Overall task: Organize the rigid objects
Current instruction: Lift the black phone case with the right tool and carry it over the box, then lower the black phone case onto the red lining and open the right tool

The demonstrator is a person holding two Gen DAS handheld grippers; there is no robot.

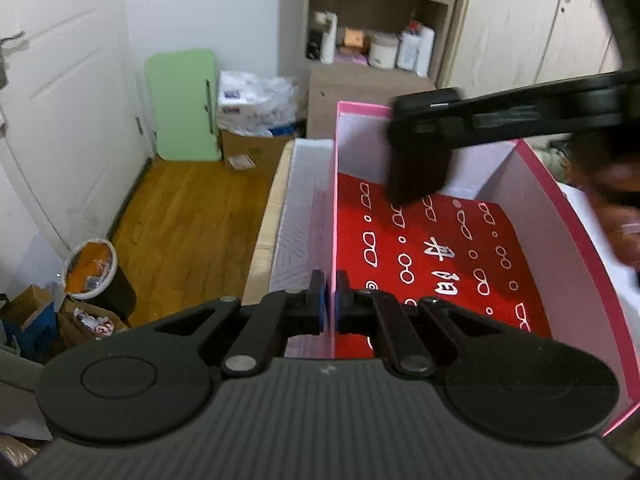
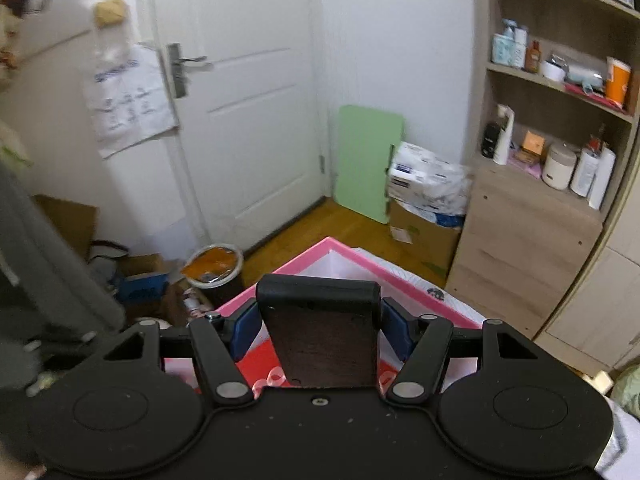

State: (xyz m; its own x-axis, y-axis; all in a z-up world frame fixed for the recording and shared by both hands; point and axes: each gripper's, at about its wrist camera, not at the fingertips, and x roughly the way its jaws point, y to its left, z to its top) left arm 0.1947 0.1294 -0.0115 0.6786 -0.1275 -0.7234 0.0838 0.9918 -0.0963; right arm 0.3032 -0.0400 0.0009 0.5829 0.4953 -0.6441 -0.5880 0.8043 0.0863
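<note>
Left gripper (image 1: 330, 300) pinched narrow on the left wall of the pink box (image 1: 334, 216). Right gripper (image 2: 320, 330) clamps a dark rectangular block (image 2: 324, 332), hanging over the box interior at 1 o'clock in the left view, above the red patterned item (image 1: 436, 256) on the box floor. Open room inside the box toward 5 o'clock. Beyond the box's left rim: wood floor (image 1: 188, 220), bin (image 1: 94, 272), green board (image 1: 182, 104), shelf unit (image 1: 376, 24) at 12. Block blurred; type unclear. Box near corners cut off.
</note>
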